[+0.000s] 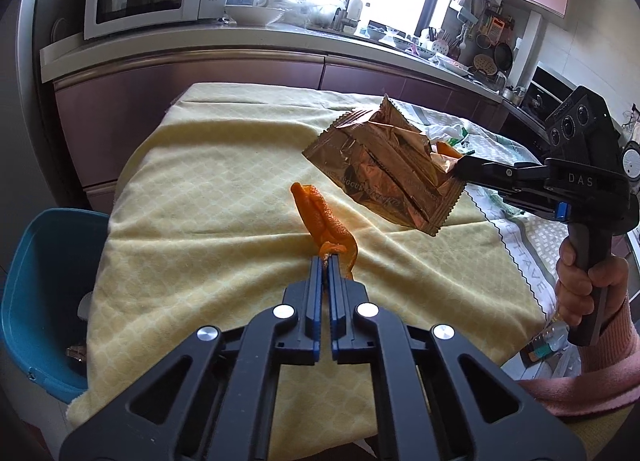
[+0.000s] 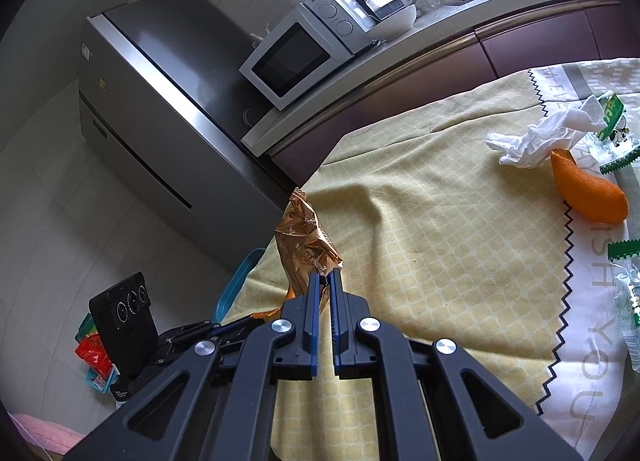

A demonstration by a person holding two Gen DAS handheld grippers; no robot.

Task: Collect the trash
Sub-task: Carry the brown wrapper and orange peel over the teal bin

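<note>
Tissue (image 2: 536,137) beside orange peel (image 2: 592,193)

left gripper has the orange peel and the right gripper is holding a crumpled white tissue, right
Not quite. The right gripper holds the gold foil wrapper, as the right wrist view shows; the white tissue lies on the table. The left gripper does hold the orange peel.

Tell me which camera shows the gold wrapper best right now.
The left wrist view: the whole gold wrapper faces it, hanging off the cloth from the right hand-held gripper. The right wrist view shows the wrapper only edge-on, crumpled, its lower part hidden behind that gripper's fingers.
</note>
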